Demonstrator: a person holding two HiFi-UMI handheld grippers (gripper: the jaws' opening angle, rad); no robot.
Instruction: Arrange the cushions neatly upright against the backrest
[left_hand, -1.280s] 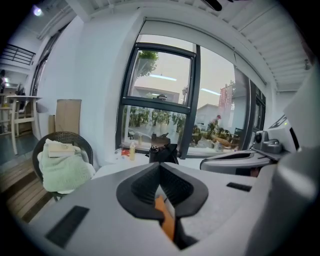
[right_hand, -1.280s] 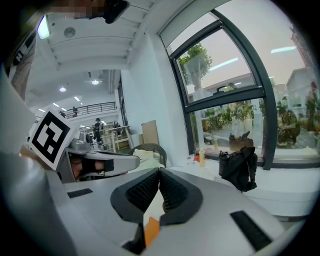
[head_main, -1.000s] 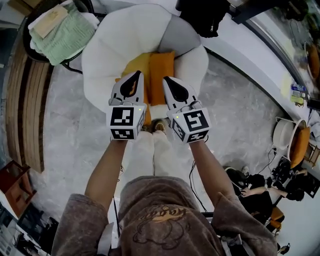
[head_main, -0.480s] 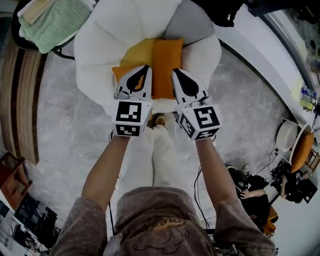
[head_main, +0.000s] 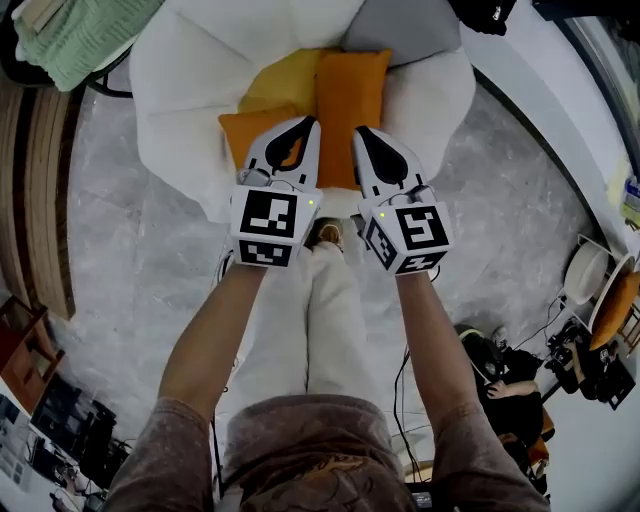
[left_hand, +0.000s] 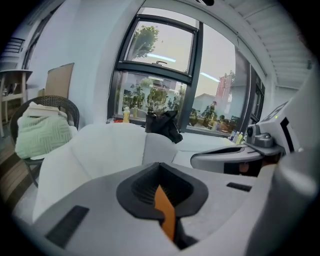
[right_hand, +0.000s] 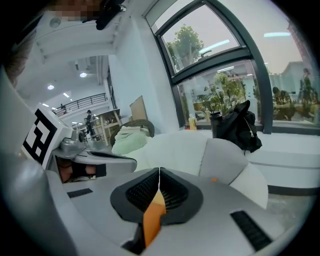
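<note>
No legible text, brand, number or sign was found. The marker cube (head_main: 268, 225) on the left claw (head_main: 304, 124) and the second cube (head_main: 412, 236) on the right claw (head_main: 363, 131) carried only black-and-white square patterns, not lettering. A faint print on the person's sweatshirt (head_main: 300, 465) was too indistinct to read.

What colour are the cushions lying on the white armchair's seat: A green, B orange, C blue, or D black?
B: in the head view the cushions on the seat of the white armchair are orange.
</note>
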